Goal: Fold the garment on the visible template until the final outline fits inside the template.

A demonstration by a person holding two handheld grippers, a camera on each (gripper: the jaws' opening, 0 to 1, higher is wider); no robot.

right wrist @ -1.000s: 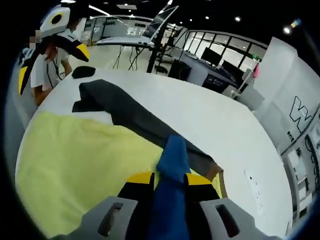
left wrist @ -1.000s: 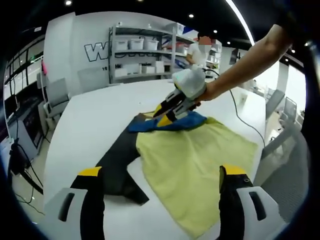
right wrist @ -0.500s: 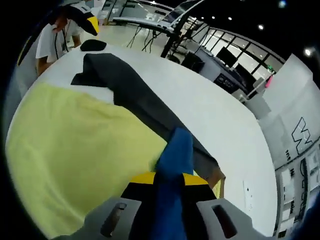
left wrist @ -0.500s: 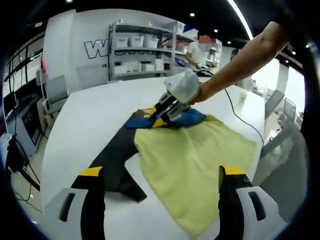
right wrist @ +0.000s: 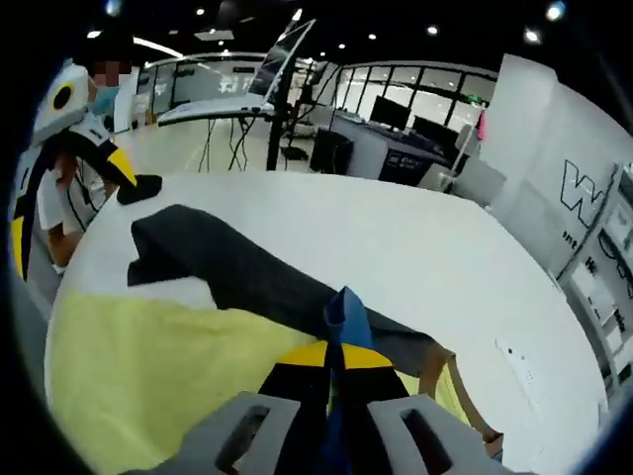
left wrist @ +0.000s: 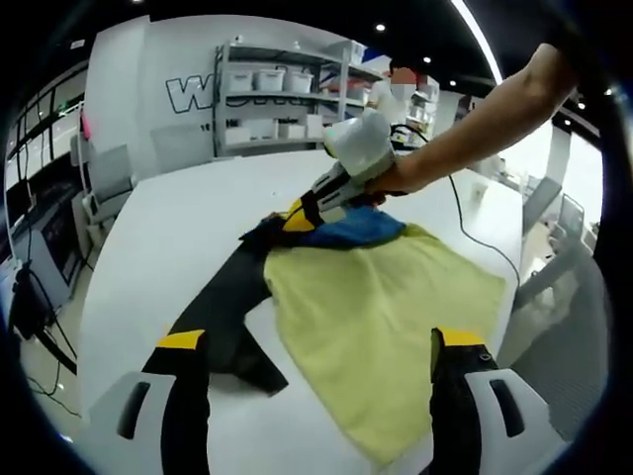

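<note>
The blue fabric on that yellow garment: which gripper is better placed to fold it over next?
Probably the right gripper: its jaws are shut on the blue fabric. The left gripper hangs open, apart from the yellow garment.

Bright showroom here: a metal shelving unit (left wrist: 287, 99) loaded with white storage bins (left wrist: 268, 86) stands against the white wall with large lettering (left wrist: 198, 94). Beside it, grey chairs (left wrist: 111, 183). Overhead, recessed ceiling spotlights (right wrist: 435, 30); beyond, glass partitions (right wrist: 415, 104).

A white table (left wrist: 188, 213) stands in a showroom. Behind it, metal shelves (left wrist: 272, 104) hold white bins (left wrist: 269, 86) against a lettered wall. A cable (left wrist: 475, 233) trails across the table's far side.
</note>
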